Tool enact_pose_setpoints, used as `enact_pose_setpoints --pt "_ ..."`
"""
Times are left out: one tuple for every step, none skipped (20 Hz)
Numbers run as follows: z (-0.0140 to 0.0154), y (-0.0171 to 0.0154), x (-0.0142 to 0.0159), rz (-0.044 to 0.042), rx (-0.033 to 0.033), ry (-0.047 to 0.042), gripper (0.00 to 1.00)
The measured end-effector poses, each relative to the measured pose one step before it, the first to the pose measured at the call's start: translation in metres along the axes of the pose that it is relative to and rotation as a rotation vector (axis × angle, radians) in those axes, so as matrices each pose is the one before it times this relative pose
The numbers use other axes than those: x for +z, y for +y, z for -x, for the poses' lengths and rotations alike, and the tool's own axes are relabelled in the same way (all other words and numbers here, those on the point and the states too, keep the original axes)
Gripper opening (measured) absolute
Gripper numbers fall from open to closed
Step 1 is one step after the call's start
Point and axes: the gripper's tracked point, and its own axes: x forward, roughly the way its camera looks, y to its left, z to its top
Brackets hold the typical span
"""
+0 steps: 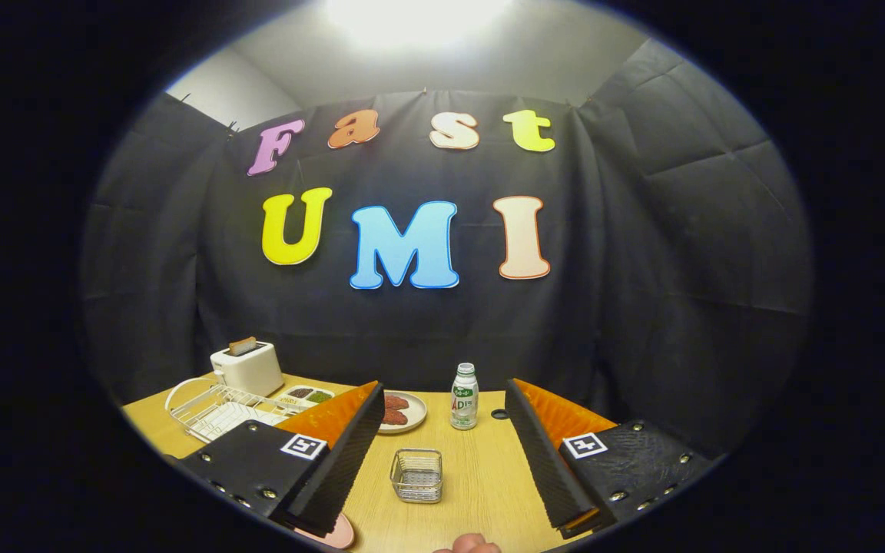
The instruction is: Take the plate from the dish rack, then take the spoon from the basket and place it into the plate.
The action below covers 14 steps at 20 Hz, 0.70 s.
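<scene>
My gripper (442, 388) is open and held above the wooden table (481, 476), with nothing between its fingers. A small wire basket (416, 476) stands on the table in the gap between them; its contents are too small to tell. A pink plate (333, 533) lies flat on the table close in, mostly hidden under the left finger (335, 453). The white wire dish rack (212, 407) stands to the left, beyond that finger.
A white toaster (246, 367) with a slice of bread stands behind the rack, beside a small tray (306, 395) of condiments. Ahead are a saucer (402, 411) of red food and a small bottle (464, 395). A person's fingertip (470, 544) shows at the near edge.
</scene>
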Motion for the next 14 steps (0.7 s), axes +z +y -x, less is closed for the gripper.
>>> enact_pose_setpoints --pt "-0.00346 -0.00544 -0.00171 -0.01448 -0.00170 -0.01184 0.96" --pt "-0.00401 -0.00585 -0.00325 -0.01667 -0.00076 -0.01153 0.96" --pt "-0.00382 -0.00701 -0.00353 -0.00579 -0.00224 -0.02150 0.96" --pt "-0.00346 -0.00899 -0.00234 0.00627 -0.00703 -0.03103 0.96" --pt "-0.00460 -0.00739 -0.00595 0.01208 -0.00002 -0.02191 0.96" --pt "-0.00416 -0.00601 -0.01037 0.01091 0.00204 0.00196 0.96" --pt "-0.00168 -0.00185 -0.01466 0.01202 0.00923 0.01603 0.96" --pt "-0.00216 -0.00154 -0.01085 0.00697 0.01238 0.01163 0.96" --pt "-0.00269 -0.00356 -0.00627 0.00502 0.01216 0.00229 0.96" --pt "-0.00291 -0.00131 -0.00812 0.00242 0.01200 0.00261 0.96" --pt "-0.00390 -0.00127 -0.00976 0.00727 0.00920 0.00156 0.96" --pt "-0.00271 -0.00394 -0.00964 0.00806 0.00731 0.00192 0.96" --pt "-0.00255 -0.00395 -0.01116 0.00085 0.00185 0.00685 0.96" --pt "-0.00265 -0.00322 -0.01112 -0.01073 0.00160 0.00742 0.96"
